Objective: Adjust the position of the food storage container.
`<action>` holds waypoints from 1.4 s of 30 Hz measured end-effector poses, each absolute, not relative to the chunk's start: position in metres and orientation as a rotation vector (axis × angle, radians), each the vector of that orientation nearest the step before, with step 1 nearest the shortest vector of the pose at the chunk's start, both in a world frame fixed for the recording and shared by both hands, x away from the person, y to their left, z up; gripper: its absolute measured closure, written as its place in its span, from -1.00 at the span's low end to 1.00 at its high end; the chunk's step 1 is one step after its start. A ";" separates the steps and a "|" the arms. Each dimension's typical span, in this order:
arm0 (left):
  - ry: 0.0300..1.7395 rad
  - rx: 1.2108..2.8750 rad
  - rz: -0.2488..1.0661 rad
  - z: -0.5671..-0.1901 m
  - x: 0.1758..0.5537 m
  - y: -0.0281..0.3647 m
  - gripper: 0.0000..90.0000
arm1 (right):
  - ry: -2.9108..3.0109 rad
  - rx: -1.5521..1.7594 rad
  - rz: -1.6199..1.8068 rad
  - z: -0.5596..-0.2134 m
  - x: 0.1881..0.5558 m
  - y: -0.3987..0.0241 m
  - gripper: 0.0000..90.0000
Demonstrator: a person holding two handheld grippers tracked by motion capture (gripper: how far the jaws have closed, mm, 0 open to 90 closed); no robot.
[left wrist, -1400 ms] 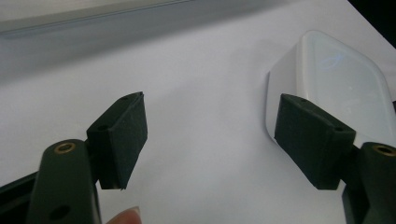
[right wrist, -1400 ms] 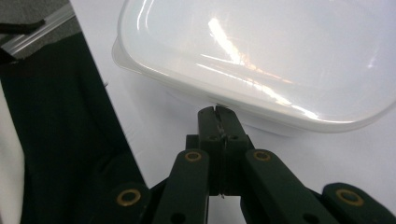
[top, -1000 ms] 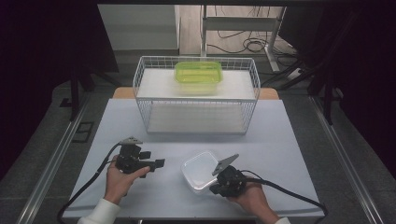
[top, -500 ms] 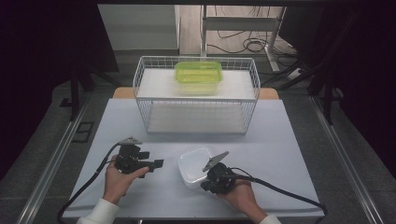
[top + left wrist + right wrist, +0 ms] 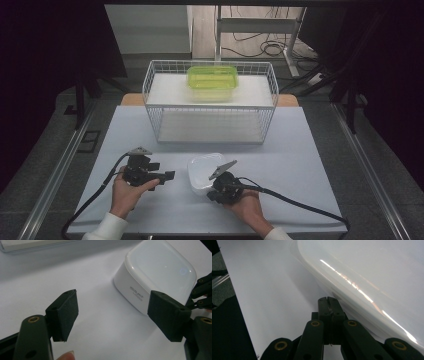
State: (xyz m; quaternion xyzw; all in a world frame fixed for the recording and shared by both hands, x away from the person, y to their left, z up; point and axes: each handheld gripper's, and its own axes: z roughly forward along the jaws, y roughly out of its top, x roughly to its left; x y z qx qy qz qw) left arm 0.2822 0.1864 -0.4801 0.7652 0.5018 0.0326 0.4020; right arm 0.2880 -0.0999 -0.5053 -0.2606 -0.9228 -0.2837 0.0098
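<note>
here the right tool (image 5: 328,300) is pressed together beside the white box (image 5: 155,272), label unreadable; left tool (image 5: 112,315) spread.

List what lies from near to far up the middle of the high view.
right gripper → white lidded box → bare stretch of white table → wire basket → green container on the basket's shelf

High view: fixed above near edge of table (image 5: 310,150), faces forward and down. Left gripper view: low, close, looks toward white container (image 5: 155,277) at 2 o'clock. Right gripper view: very close, same container (image 5: 372,272) at 1 o'clock. All three share container (image 5: 206,171) and table.
</note>
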 end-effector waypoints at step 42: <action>1.239 1.812 0.034 -0.465 0.267 0.193 -0.48 | -2.479 -1.365 -1.445 -0.453 0.317 -0.224 -0.48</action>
